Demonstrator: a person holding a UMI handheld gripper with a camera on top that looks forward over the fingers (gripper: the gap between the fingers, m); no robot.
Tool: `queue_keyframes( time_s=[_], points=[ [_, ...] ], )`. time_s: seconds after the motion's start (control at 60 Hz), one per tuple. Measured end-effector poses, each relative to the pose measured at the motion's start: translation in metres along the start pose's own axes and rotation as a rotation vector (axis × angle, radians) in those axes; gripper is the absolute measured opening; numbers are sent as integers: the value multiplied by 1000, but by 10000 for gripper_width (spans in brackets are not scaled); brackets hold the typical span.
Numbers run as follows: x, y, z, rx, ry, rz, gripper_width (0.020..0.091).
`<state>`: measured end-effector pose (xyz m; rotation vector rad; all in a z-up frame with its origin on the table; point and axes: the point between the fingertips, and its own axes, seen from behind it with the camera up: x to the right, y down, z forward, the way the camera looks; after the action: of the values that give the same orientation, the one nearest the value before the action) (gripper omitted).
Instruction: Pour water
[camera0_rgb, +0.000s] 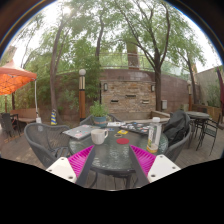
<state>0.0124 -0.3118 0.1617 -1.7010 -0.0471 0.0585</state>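
My tool (111, 160) is spread and holds nothing. The cup (98, 135) and bottle (154, 133) stand on the bench (115, 150) beyond it. I think pouring is not yet begun.

Outdoor patio: trees (110, 35), stone wall (128, 95), orange umbrella (14, 78), glass table (112, 150), metal chairs (45, 142).

mugs: 1 (98, 134) | tables: 1 (80, 131) | orange umbrellas: 1 (14, 78) | water bottles: 1 (154, 133)
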Motion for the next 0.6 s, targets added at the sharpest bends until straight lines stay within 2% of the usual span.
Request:
queue_keyframes(
  time_s=[0.133, 0.3, 0.45, 0.6],
  points=[
    [4, 1, -1, -10, -5, 20, 765],
    [12, -5, 2, 44, -10, -28, 768],
    [54, 7, 27, 62, 27, -41, 755],
    [113, 23, 72, 27, 83, 21, 785]
  ],
)
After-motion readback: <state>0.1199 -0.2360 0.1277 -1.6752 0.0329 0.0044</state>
